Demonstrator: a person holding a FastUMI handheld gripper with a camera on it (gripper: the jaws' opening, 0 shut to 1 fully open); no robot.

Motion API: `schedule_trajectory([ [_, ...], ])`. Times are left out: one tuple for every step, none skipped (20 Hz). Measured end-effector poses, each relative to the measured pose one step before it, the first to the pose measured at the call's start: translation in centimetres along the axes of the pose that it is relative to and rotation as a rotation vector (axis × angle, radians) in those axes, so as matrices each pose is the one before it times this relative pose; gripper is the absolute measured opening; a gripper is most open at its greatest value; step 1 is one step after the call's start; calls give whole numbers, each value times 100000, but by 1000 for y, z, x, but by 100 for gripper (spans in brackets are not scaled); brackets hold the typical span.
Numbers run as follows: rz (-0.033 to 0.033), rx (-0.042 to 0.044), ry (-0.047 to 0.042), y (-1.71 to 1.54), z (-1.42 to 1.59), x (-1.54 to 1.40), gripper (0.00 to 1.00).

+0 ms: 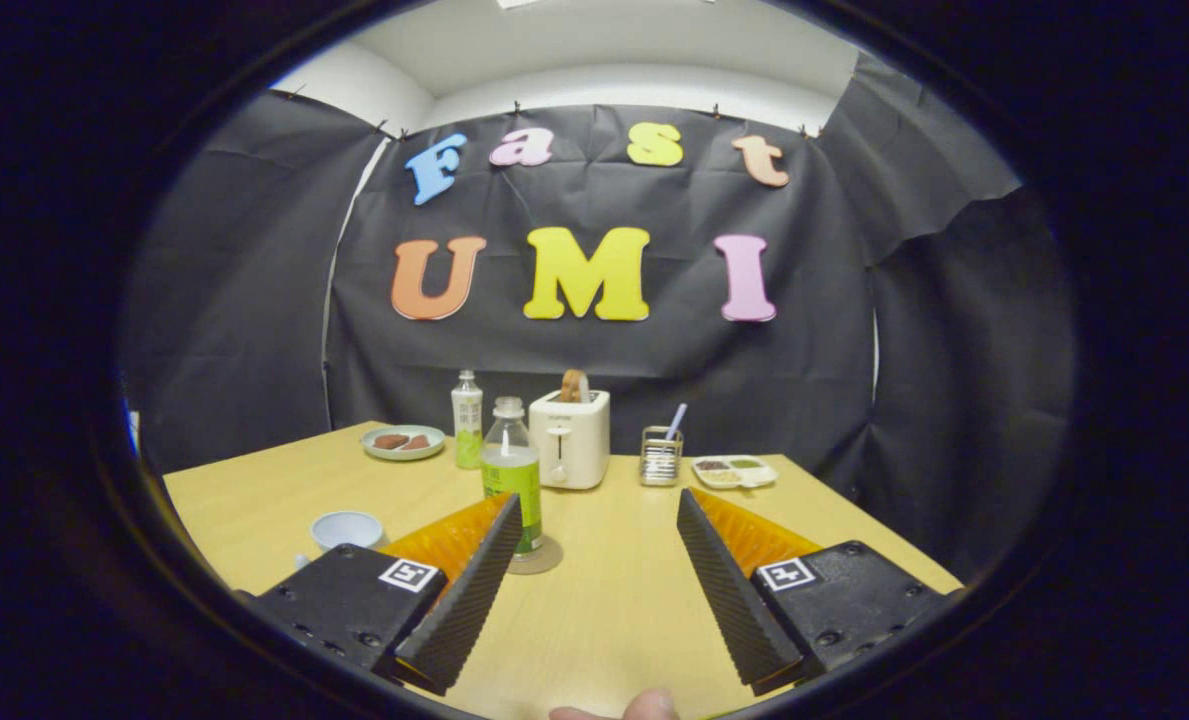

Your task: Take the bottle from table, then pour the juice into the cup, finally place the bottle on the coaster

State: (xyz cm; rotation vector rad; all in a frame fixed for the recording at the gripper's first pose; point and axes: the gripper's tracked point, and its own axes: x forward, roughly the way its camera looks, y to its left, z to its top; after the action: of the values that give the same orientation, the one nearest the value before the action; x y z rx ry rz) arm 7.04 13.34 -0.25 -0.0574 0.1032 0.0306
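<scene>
A clear bottle (512, 470) with a green label and a white cap stands upright on a round coaster (538, 556), just beyond my left fingertip and partly behind it. A small pale blue cup (346, 529) sits on the table to the left of the left finger. My gripper (594, 520) is open, its two black ribbed fingers (469, 590) spread wide with only bare table between them. It holds nothing. A fingertip of the person's hand (644, 706) shows at the near edge.
On the wooden table (614, 600), further back, stand a second slim bottle (467, 420), a white toaster (571, 438) with bread in it, a plate of food (404, 441), a metal holder (661, 455) and a small white tray (734, 471).
</scene>
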Motion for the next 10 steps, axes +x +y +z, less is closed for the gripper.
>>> schedule_trajectory([
  [-2187, -881, 261, -891, -65, -1146, 100],
  [-700, 139, -22, -352, -126, -1147, 100],
  [-69, 459, 151, -289, -66, -1162, 100],
  [-692, 199, -527, -488, 10, -1039, 100],
  [-715, -10, -989, -459, 160, -930, 100],
  [-937, 124, -1521, -408, 297, -798, 100],
  [-521, -271, -1594, -287, 386, -626, 100],
  [-716, -163, -1327, -232, 211, -548, 100],
  [-60, 375, -775, -82, 286, -455, 100],
  [1030, 212, -523, 204, 136, -397, 100],
])
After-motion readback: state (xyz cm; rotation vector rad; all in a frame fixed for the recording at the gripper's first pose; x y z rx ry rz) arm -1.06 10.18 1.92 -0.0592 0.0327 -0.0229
